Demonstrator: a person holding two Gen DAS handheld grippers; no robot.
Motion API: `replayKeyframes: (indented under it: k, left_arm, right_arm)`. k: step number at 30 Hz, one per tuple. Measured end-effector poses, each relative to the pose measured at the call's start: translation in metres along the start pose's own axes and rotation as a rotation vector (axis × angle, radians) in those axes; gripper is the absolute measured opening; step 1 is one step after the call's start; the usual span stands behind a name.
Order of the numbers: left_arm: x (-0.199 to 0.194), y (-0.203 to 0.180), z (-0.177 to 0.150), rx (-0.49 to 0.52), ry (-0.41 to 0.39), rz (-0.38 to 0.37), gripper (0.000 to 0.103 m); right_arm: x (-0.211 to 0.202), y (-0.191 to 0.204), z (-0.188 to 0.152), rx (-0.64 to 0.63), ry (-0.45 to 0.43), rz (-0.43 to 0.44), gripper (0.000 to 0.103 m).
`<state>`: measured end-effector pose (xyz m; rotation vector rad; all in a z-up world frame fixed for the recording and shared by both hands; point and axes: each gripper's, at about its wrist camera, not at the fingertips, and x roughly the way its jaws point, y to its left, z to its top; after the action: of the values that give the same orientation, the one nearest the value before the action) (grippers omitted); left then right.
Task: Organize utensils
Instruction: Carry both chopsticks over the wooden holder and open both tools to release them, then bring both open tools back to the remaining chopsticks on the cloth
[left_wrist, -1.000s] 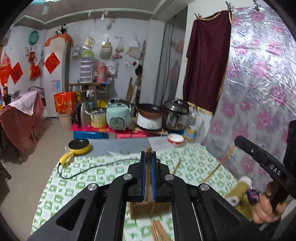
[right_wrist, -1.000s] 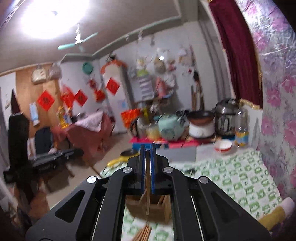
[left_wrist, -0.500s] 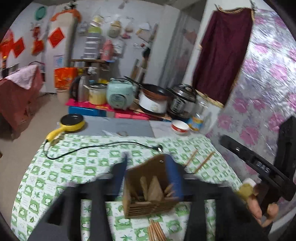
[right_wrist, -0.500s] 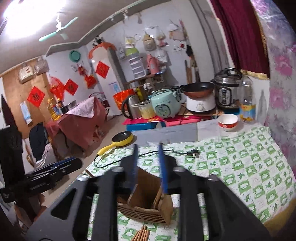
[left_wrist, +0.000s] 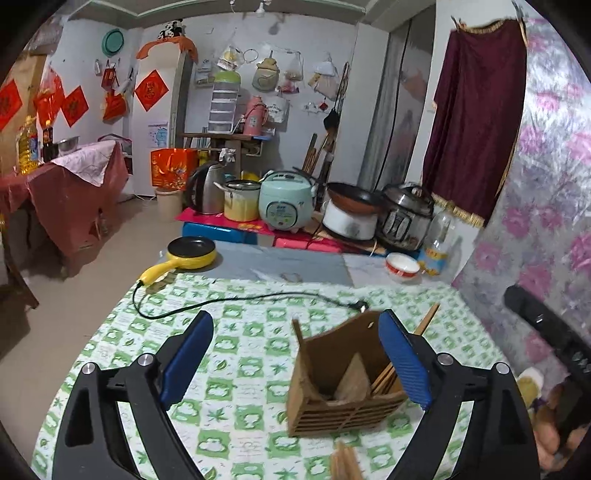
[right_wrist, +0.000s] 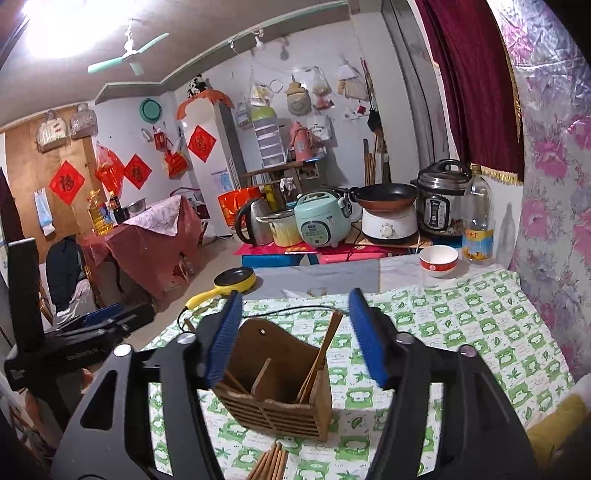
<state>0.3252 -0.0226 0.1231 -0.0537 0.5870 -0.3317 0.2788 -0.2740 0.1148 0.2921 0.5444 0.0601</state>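
Note:
A wooden utensil holder (left_wrist: 340, 384) stands on the green-checked tablecloth (left_wrist: 243, 332); it also shows in the right wrist view (right_wrist: 273, 387). Chopsticks (right_wrist: 321, 358) stand in its right compartment. A bundle of loose chopsticks (right_wrist: 271, 461) lies on the cloth in front of it, also in the left wrist view (left_wrist: 345, 461). My left gripper (left_wrist: 295, 365) is open and empty, the holder by its right finger. My right gripper (right_wrist: 295, 336) is open and empty, above the holder.
A yellow electric pan (left_wrist: 188, 254) with a black cord (left_wrist: 236, 301) lies at the far left of the table. A red-and-white bowl (right_wrist: 439, 260) and a bottle (right_wrist: 478, 221) stand at the far right. Cookers and a kettle stand behind. A patterned wall covering (left_wrist: 546, 192) borders the right side.
Both grippers were shut on chopsticks above the holder; both have opened wide, and the chopsticks now stand in the holder. Both views have tilted down a little.

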Motion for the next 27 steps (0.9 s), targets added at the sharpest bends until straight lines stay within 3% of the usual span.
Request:
replayKeyframes:
  k: [6,12,14,17,21,24,27]
  left_arm:
    - [0.005,0.015,-0.063,0.065,0.034,-0.005,0.091]
    - [0.022,0.036,-0.133,0.096,0.200,-0.087,0.091]
    - [0.029,0.036,-0.149,0.121,0.260,-0.107,0.091]
    - [0.040,0.032,-0.160,0.120,0.333,-0.195,0.091]
    - [0.055,0.027,-0.175,0.109,0.437,-0.317,0.091]
    - [0.061,0.020,-0.182,0.114,0.474,-0.362,0.091]
    - [0.059,0.013,-0.189,0.150,0.490,-0.363,0.091]
  right_arm:
    - [0.008,-0.001,-0.034,-0.030,0.088,-0.027,0.078]
    - [0.024,-0.034,-0.146,-0.002,0.285,-0.081,0.078]
    - [0.037,-0.042,-0.164,-0.006,0.364,-0.121,0.078]
    - [0.050,-0.046,-0.159,-0.023,0.397,-0.128,0.078]
    - [0.050,-0.060,-0.143,0.071,0.415,-0.086,0.078]
    - [0.033,-0.061,-0.133,0.084,0.363,-0.108,0.078]
    - [0.026,-0.061,-0.137,0.122,0.359,-0.068,0.082]
